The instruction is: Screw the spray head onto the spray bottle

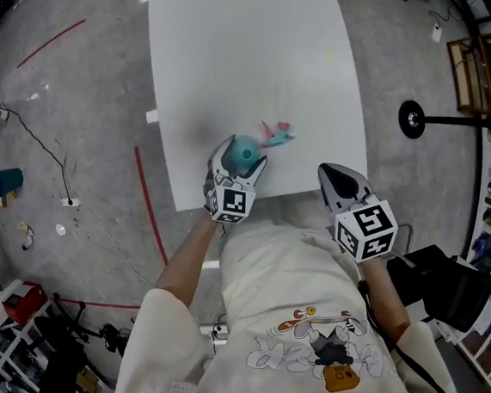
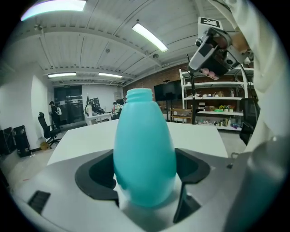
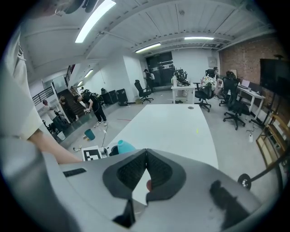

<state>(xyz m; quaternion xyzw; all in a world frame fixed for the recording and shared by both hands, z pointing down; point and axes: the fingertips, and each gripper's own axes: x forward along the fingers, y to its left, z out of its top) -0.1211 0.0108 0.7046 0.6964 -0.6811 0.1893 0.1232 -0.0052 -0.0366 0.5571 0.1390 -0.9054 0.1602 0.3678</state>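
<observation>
Table (image 1: 241, 61) edge, btl (image 2: 144, 149) in L tool (image 1: 240, 159)

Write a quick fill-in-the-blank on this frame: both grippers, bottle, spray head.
1. The left gripper is shut on the teal ____.
2. The right gripper holds nothing and its jaws are ____.
3. The spray head lies on the white ____, just beyond the held bottle.

Missing words: spray bottle; shut; table.

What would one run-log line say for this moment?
left gripper: shut on spray bottle, neck bare | right gripper: shut, empty | spray head: lying on table
</observation>
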